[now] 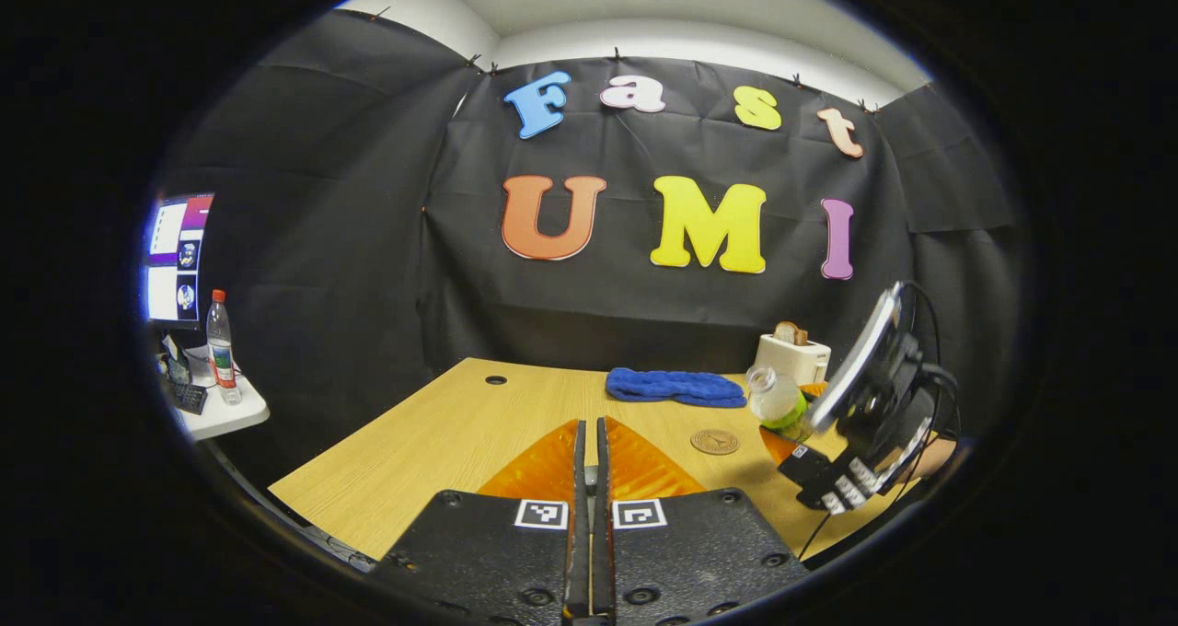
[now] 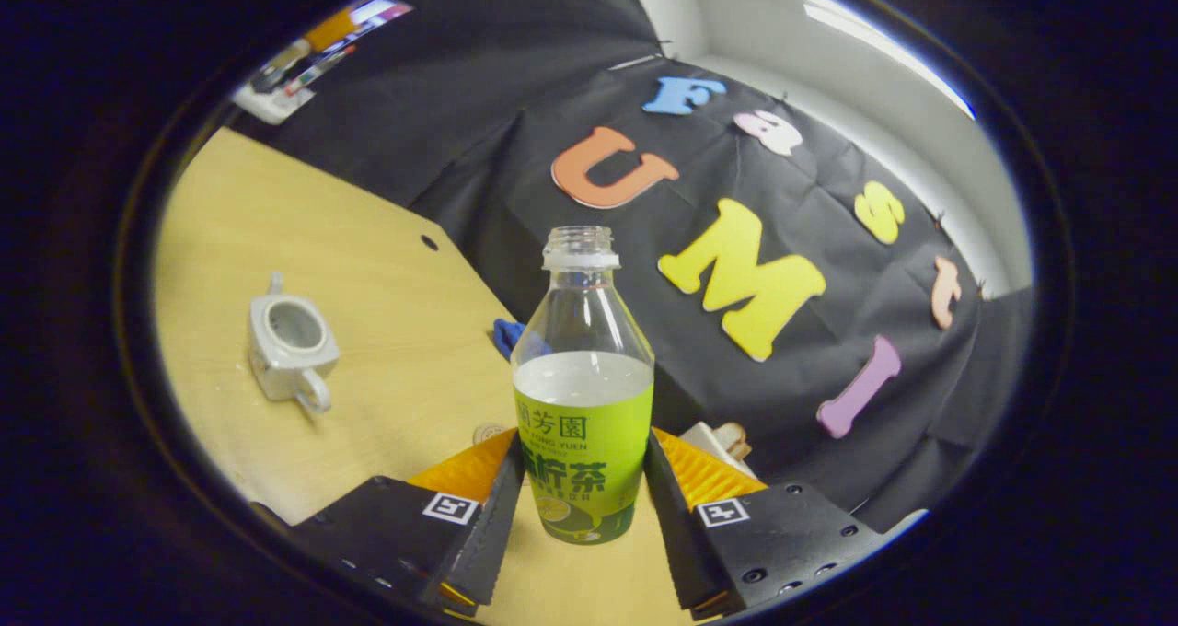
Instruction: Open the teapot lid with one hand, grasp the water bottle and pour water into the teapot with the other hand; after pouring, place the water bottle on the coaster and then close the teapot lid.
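My right gripper (image 2: 580,506) is shut on the green-labelled water bottle (image 2: 583,405), which has no cap and holds clear water up to the top of the label. The silver teapot (image 2: 290,345) stands on the wooden table to the left, its top opening bare and no lid on it. In the left gripper view the right gripper (image 1: 787,437) holds the bottle (image 1: 778,403) tilted, just right of the round brown coaster (image 1: 715,441). My left gripper (image 1: 589,451) hovers above the table, fingers pressed together; I see nothing between them.
A blue cloth (image 1: 675,387) lies at the back of the table (image 1: 442,442), beside a white toaster (image 1: 791,354) with bread in it. A side table at the far left carries another bottle (image 1: 221,345) and a monitor (image 1: 175,258).
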The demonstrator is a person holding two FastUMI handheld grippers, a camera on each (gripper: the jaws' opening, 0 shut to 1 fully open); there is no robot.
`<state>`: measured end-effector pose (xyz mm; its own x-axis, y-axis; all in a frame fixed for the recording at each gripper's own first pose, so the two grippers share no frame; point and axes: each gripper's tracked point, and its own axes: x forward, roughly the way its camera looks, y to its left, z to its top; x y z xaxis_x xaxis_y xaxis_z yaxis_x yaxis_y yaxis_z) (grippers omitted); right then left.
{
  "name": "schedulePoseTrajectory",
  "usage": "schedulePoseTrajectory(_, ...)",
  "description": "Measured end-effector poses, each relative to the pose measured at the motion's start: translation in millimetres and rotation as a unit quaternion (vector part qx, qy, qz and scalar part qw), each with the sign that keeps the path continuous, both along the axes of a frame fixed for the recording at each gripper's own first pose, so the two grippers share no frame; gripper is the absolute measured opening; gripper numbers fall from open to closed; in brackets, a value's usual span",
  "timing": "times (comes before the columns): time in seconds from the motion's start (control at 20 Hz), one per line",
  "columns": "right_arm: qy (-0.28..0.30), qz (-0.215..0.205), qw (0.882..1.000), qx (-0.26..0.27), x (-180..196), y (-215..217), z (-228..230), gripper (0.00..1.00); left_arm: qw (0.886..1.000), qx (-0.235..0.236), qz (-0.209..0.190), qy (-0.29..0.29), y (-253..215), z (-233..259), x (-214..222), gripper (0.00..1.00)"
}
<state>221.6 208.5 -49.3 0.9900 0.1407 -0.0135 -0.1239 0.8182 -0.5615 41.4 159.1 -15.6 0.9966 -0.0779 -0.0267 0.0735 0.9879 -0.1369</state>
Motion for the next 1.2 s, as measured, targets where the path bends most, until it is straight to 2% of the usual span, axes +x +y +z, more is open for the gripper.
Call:
schedulePoseTrajectory(0.1, 0.036, -0.003, 0.993, 0.112, 16.8, -6.5, 4.6, 0.73, 1.0, -0.004, 0.01, 0.001, 3.5, -0.7, 2.0, 0.04)
schedulePoseTrajectory(0.15, 0.058, -0.002, 0.983, 0.173, 27.3, -10.1, 3.3, 0.71, 1.0, -0.007, 0.012, 0.0, 4.1, -1.2, 4.0, 0.04)
schedulePoseTrajectory(0.25, 0.095, -0.011, 0.961, 0.26, 51.7, -13.4, 0.3, 0.71, 1.0, -0.009, 0.014, 0.003, 7.6, -3.3, 6.4, 0.04)
schedulePoseTrajectory(0.45, 0.136, -0.017, 0.934, 0.331, 84.8, -9.9, -13.1, 0.71, 1.0, -0.005, 0.013, 0.009, 6.1, -10.4, 11.9, 0.04)
schedulePoseTrajectory(0.65, 0.155, -0.016, 0.922, 0.355, 115.7, 6.9, -29.0, 0.72, 1.0, 0.005, 0.004, 0.02, -4.1, -24.2, 23.6, 0.04)
schedulePoseTrajectory(0.85, 0.153, -0.014, 0.922, 0.355, 125.6, 9.5, -38.6, 0.72, 0.999, 0.011, 0.002, 0.042, -11.1, -41.4, 36.9, 0.04)
schedulePoseTrajectory(1.0, 0.158, -0.006, 0.917, 0.365, 124.3, 14.9, -41.0, 0.73, 0.999, 0.014, -0.005, 0.049, -19.3, -46.3, 40.2, 0.04)
schedulePoseTrajectory(1.15, 0.155, -0.001, 0.921, 0.357, 122.0, 16.8, -37.3, 0.75, 0.998, 0.016, -0.017, 0.053, -29.0, -49.1, 40.8, 0.04)
schedulePoseTrajectory(1.2, 0.155, 0.006, 0.923, 0.353, 118.9, 19.2, -34.9, 0.82, 0.998, 0.017, -0.019, 0.054, -31.5, -50.0, 41.2, 0.04)
